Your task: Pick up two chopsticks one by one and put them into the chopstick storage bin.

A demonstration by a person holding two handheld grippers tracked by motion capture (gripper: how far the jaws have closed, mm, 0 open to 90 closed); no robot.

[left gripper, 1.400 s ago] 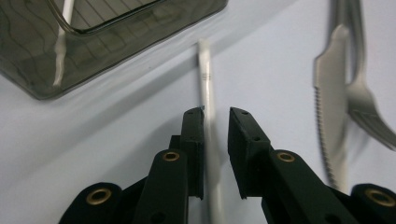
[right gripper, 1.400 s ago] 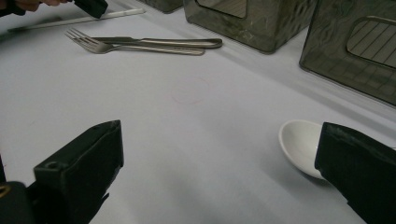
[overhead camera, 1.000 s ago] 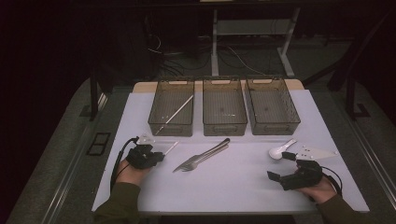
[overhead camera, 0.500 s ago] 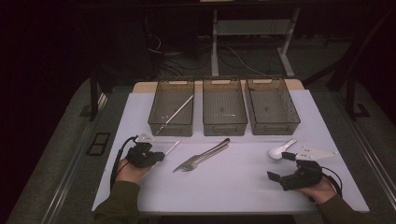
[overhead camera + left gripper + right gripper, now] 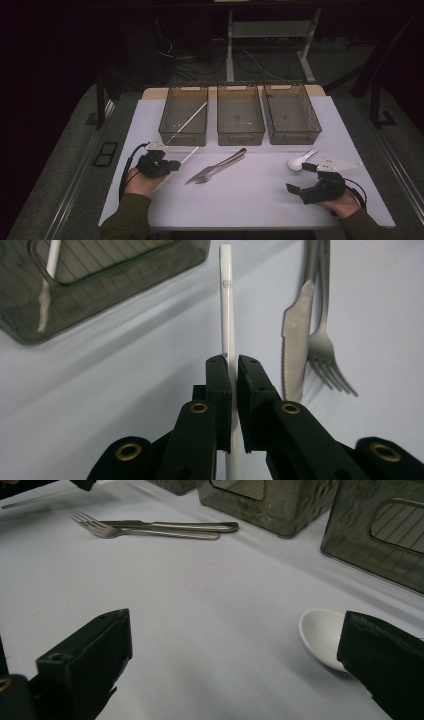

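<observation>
**Operator:** White sheeting covers the bench [image 5: 250,200], and the room behind it is dark. I see three smoky clear bins in a row at the far edge: left bin [image 5: 183,116], middle bin [image 5: 240,115], right bin [image 5: 291,113]. One white chopstick [image 5: 187,122] leans inside the left bin.

**Supervisor:** Report the left gripper.

**Operator:** My left gripper [image 5: 233,385] sits low on the bench, near the front of the left bin. Its jaws are narrow and clamped on a second white chopstick [image 5: 226,305]. That stick runs straight out between the jaws, along the bench surface, its far end near the bin's corner. A knife [image 5: 296,335] and a fork [image 5: 325,340] lie side by side just beside it, touching each other.

**Supervisor:** Right gripper?

**Operator:** My right gripper [image 5: 309,178] rests at the near right of the bench. Its jaws stand wide with nothing between them. A white spoon [image 5: 322,637] lies bowl-up on the bench just beside one jaw. The right gripper view shows the bare sheet between the jaws, with the fork and knife farther off.
</observation>
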